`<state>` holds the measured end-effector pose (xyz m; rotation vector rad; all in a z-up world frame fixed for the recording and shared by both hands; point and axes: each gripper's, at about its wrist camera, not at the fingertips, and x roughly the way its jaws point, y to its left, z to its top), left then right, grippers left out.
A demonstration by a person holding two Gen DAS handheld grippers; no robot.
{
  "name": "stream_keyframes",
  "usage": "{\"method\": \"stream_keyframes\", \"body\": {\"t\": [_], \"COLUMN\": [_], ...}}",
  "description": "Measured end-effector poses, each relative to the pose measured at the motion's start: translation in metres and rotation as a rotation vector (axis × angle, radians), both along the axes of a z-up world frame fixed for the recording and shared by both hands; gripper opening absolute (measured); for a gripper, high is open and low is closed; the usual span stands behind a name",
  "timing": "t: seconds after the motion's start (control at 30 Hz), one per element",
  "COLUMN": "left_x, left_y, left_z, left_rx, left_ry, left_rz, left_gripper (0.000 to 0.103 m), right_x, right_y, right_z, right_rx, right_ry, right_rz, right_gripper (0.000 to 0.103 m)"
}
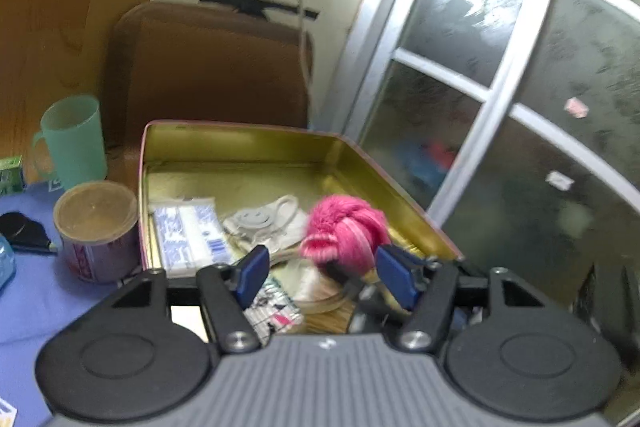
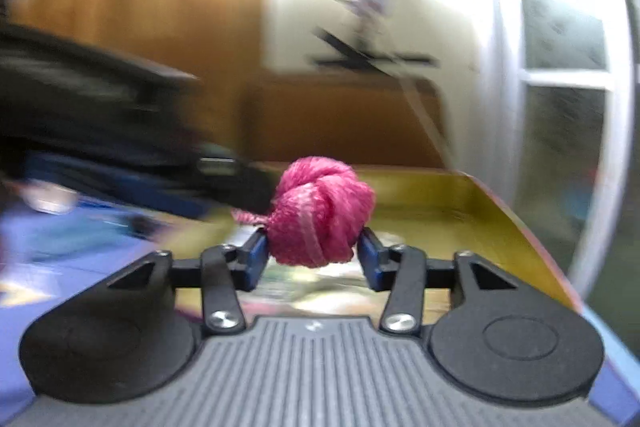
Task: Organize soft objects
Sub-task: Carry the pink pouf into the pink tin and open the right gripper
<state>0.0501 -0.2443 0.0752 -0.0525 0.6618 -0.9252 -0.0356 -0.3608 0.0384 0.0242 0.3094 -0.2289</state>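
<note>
A fluffy pink pom-pom sits between the blue pads of my right gripper, which is shut on it above the open gold-lined tin. In the left wrist view the same pom-pom hovers over the tin, just beyond my left gripper. That gripper is open, with nothing pressed between its pads. Inside the tin lie a blue-and-white tissue pack and a white fabric piece with a smiley face. The dark blur at the left of the right wrist view is the left gripper.
A green mug and a lidded can stand left of the tin on a blue cloth. Behind the tin is a brown chair back. A frosted glass door with a metal frame runs along the right.
</note>
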Motion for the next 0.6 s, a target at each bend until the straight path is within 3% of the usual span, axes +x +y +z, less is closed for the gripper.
{"method": "stream_keyframes", "body": {"t": [0.07, 0.2, 0.43, 0.6], "left_x": [-0.001, -0.008, -0.015, -0.019], "left_y": [0.010, 0.031, 0.081, 0.149], "left_z": [-0.006, -0.014, -0.023, -0.033], "left_rx": [-0.011, 0.027, 0.056, 0.051], "left_ry": [0.020, -0.029, -0.029, -0.024], "left_rz": [-0.005, 0.032, 0.108, 0.226], "left_gripper": [0.061, 0.065, 0.069, 0.073], "right_x": [0.004, -0.014, -0.038, -0.039], "right_y": [-0.022, -0.033, -0.013, 0.013], "right_z": [-0.008, -0.014, -0.012, 0.000], "right_rx": [0.051, 0.118, 0.169, 0.169], "right_ry": [0.027, -0.012, -0.045, -0.076], "right_rz": [-0.050, -0.057, -0.015, 0.061], "right_gripper": [0.053, 0.053, 0.053, 0.053]}}
